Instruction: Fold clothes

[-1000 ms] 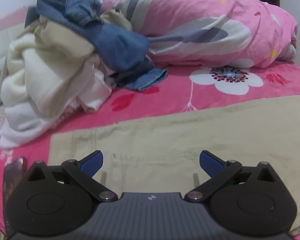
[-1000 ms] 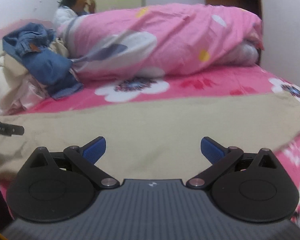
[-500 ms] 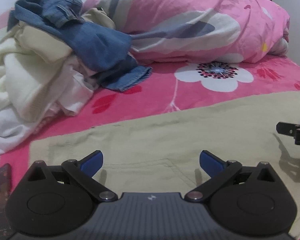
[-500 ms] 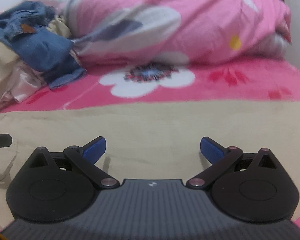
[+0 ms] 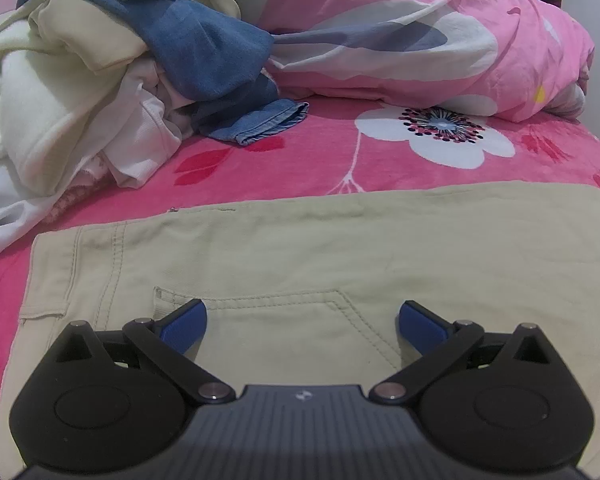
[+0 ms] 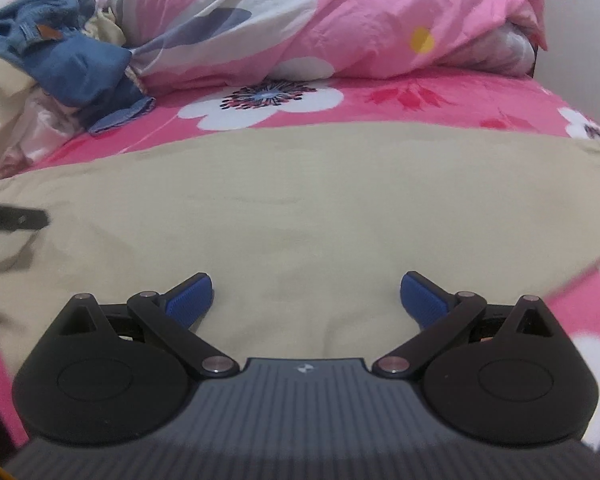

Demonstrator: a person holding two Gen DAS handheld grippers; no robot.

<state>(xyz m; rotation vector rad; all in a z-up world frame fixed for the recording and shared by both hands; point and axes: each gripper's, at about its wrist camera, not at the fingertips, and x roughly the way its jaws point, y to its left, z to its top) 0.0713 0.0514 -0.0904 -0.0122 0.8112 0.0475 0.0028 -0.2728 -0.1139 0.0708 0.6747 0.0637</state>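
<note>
Beige trousers (image 5: 300, 248) lie flat across the pink flowered bed, waistband end at the left with a stitched back pocket (image 5: 260, 312). My left gripper (image 5: 302, 324) hovers open just over that pocket, nothing between its blue pads. In the right wrist view the trouser leg (image 6: 300, 200) stretches across the bed. My right gripper (image 6: 306, 300) is open low over the cloth. The tip of the left gripper (image 6: 16, 218) shows at the left edge there.
A heap of cream and white garments (image 5: 60, 100) with blue jeans (image 5: 212, 52) on top sits at the back left. A rolled pink flowered duvet (image 5: 420, 36) lies along the back of the bed. A wall (image 6: 580, 20) stands at the right.
Both grippers have dropped closer to the trousers and tilted downward. The left one shifted toward the waistband, bringing the pocket into view. The person at the back has left both views.
</note>
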